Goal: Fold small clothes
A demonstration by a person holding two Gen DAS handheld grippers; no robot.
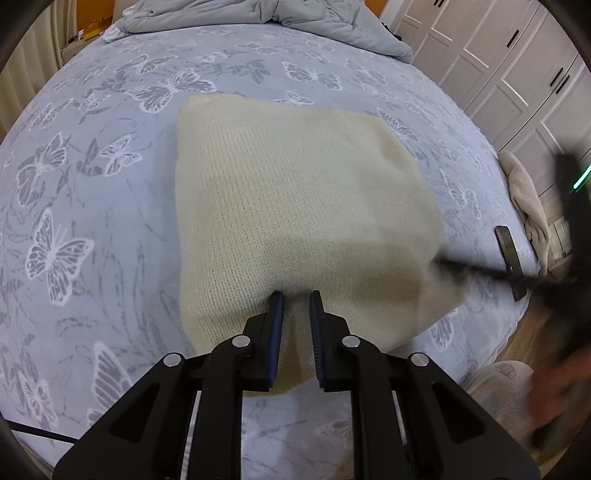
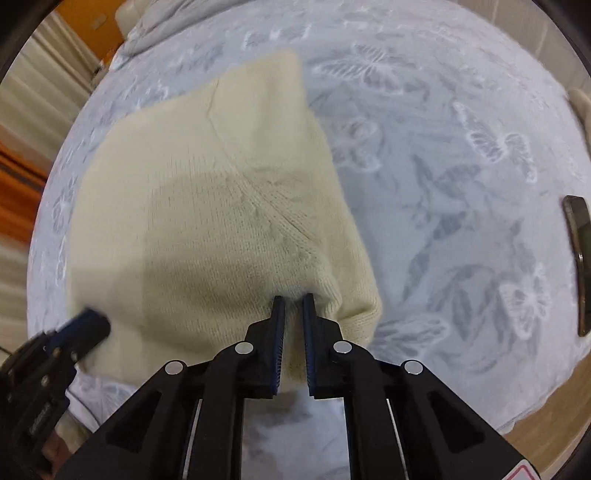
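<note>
gripping the near hem of the sweater [image 1: 295, 206] are both tongs: the left gripper [image 1: 296, 295] has its blue pads closed on a pinch of knit at the near-left part of the hem, and the right gripper [image 2: 293, 297] is clamped on a bunched fold at the near-right corner. knit fills the narrow gap between each pair of fingers, so both read as clamped on cloth rather than standing free.

the sweater lies on the bed [image 1: 92, 184], near its front edge, stretching away from both tongs toward the duvet [image 1: 258, 14] at the far end. its long axis looks to run from the near edge to the far one, straight ahead of the fingers. a diagonal seam shows in the right view, running up from the held corner. each hand is on its own side, neither nearer than the other, so the likely move is carrying the near hem forward over the body toward the far edge.

a phone [image 2: 578, 258] lies by the right edge of the bed, well apart from the knit. a towel [image 1: 528, 195] hangs off that same edge further back. neither sits in the path ahead; butterfly-print sheet alone lies beyond the far hem. the right side of the left view is motion-blurred.
</note>
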